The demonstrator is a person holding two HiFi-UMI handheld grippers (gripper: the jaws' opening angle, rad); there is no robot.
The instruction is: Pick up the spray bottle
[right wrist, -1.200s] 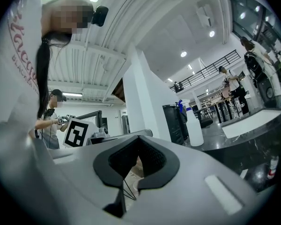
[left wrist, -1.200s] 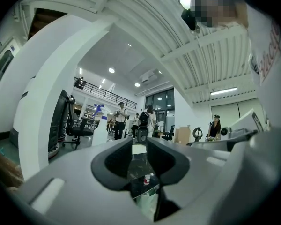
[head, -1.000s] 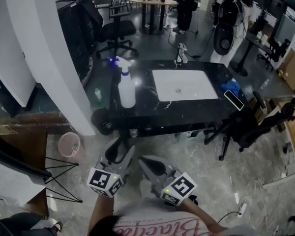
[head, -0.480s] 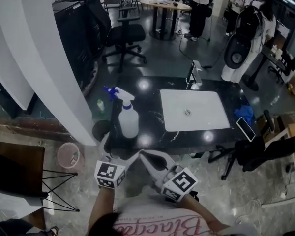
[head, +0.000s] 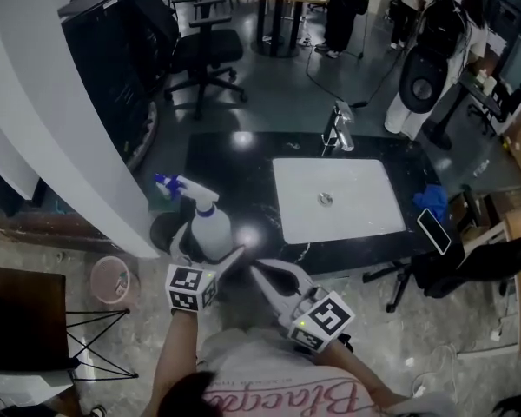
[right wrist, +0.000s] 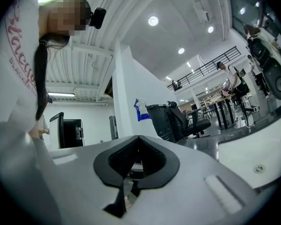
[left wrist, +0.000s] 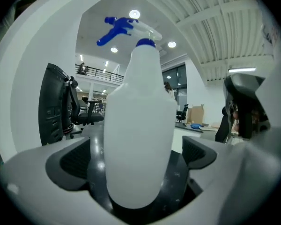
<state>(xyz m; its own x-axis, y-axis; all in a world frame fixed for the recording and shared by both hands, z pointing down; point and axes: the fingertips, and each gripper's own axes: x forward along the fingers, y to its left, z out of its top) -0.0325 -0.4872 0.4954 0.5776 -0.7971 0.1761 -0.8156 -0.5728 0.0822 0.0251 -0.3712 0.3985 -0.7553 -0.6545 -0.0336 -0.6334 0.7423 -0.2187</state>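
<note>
Opening astride white plastic spray bottle [left wrist: 140, 121], left gripper [left wrist: 136, 161], no contact yet; lopsided squeeze may topple it. Right gripper [head: 259, 274] pressed together, empty.

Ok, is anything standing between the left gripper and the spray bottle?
Nothing visible does. The spray bottle already stands upright between the jaws of the left gripper, which are opening, with a gap between each pad and the bottle. Only the black counter lies beneath it.
</note>
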